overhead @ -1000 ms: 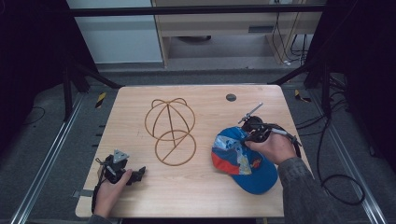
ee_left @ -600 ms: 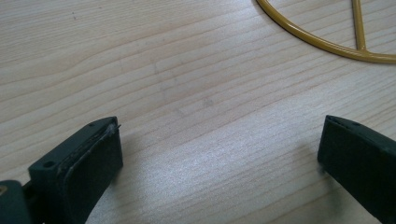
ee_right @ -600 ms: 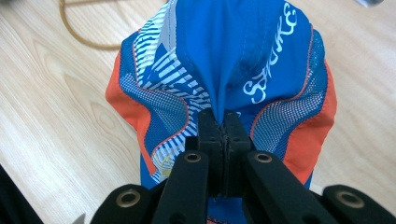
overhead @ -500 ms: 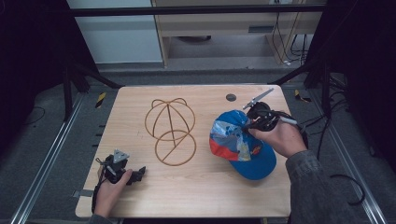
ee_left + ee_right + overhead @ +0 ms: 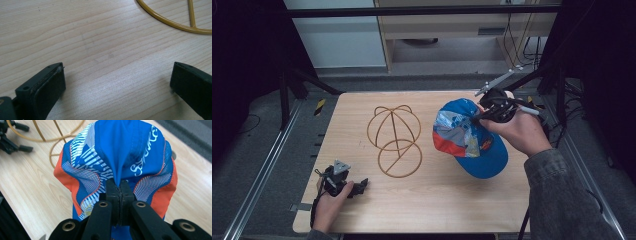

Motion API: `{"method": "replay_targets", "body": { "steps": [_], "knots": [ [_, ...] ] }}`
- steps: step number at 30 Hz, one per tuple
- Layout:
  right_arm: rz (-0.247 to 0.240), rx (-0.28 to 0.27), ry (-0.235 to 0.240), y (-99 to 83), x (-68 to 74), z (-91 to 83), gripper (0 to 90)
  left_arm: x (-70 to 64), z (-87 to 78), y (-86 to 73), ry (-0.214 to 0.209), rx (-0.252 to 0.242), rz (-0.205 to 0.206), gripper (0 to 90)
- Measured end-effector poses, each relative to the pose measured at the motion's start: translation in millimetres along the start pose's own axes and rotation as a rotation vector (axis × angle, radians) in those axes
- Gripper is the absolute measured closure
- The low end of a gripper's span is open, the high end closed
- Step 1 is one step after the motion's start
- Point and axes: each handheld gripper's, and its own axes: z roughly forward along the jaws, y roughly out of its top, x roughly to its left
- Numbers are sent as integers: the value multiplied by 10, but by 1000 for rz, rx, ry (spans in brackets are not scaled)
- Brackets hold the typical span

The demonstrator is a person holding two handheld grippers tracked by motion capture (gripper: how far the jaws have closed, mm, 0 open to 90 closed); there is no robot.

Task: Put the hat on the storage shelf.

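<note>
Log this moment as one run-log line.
right claw: shut on blue-and-orange fabric cap, lifted | left claw: open, resting on wooden table | gold wire cap stand: bare

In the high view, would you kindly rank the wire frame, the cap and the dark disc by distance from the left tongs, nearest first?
From the left tongs:
1. Wire frame, just ahead, mid-table.
2. Cap, on the right, pinched by the right tongs.
3. Dark disc, at the far edge.

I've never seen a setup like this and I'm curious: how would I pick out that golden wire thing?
Start at the pale wooden table and look to its middle-left. The gold wire hat stand, a ring with a dome of thin hoops, lies there beside the blue and orange cap. It alone is bare see-through wire.
</note>
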Motion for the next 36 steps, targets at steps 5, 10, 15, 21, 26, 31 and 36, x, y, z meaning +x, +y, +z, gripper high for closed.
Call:
{"method": "replay_targets", "body": {
  "steps": [5, 10, 15, 21, 26, 31, 36],
  "knots": [
    [-22, -35, -2, 177, 50, -166, 895, 0, 0, 0, 0, 0, 1, 0],
    [-37, -67, 3, 326, 120, -273, 894, 0, 1, 1, 0, -1, 0, 0],
    [-51, -91, 7, 441, 179, -324, 895, 1, 5, 4, -3, 0, 2, 0],
    [-74, -104, 15, 609, 283, -354, 895, 2, 5, 4, -3, 0, 3, 0],
    [-86, -119, 19, 677, 343, -373, 895, 1, 5, 4, -3, -1, 3, 0],
    [-94, -156, 20, 735, 406, -370, 895, 2, 4, 4, -3, 0, 4, 0],
    [-106, -198, 25, 839, 520, -357, 895, 0, 6, 4, -2, -2, 1, 0]
  ]
}}
